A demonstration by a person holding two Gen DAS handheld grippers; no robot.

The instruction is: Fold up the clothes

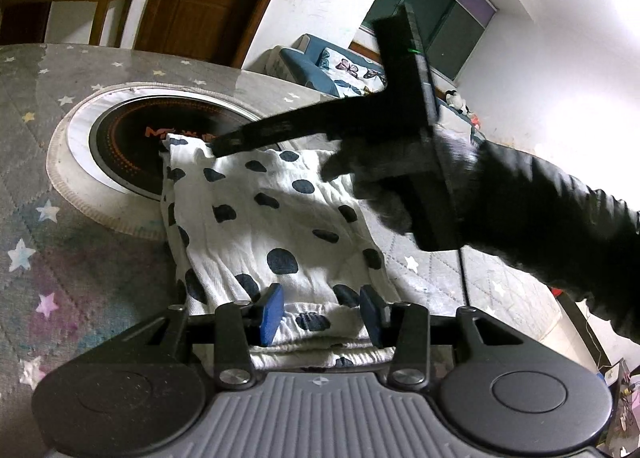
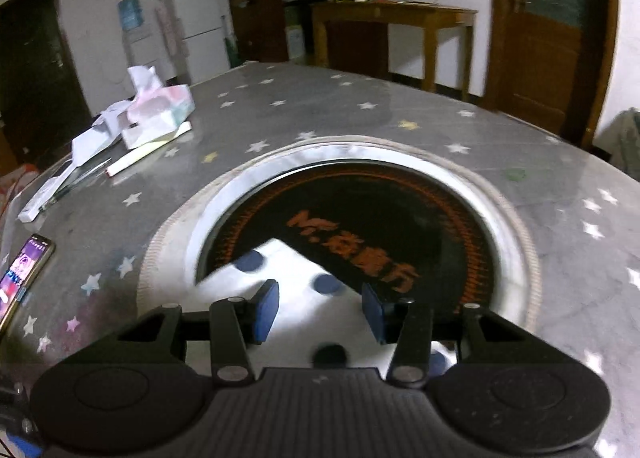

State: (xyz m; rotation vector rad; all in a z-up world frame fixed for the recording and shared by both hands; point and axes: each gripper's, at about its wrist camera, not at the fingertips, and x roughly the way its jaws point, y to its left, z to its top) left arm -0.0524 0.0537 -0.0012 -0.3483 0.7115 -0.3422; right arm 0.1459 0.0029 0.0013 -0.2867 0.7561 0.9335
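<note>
A white garment with dark blue dots (image 1: 280,217) lies folded into a long strip on the star-patterned table (image 1: 60,258). Its far end overlaps the round cooktop (image 1: 124,137). My left gripper (image 1: 322,312) is open at the near, elastic end, with its blue pads on either side of the cloth. A black-sleeved arm (image 1: 540,209) holds the right gripper, and its dark finger (image 1: 256,133) reaches down to the far edge. In the right wrist view, my right gripper (image 2: 320,310) is open just above a blurred far corner of the garment (image 2: 288,270).
The cooktop (image 2: 400,209) is sunk into the table's middle, with a pale rim and orange lettering. A tissue pack (image 2: 160,109) and papers lie at the far left, and a phone (image 2: 24,274) is at the left edge. A wooden side table, door and fridge stand beyond.
</note>
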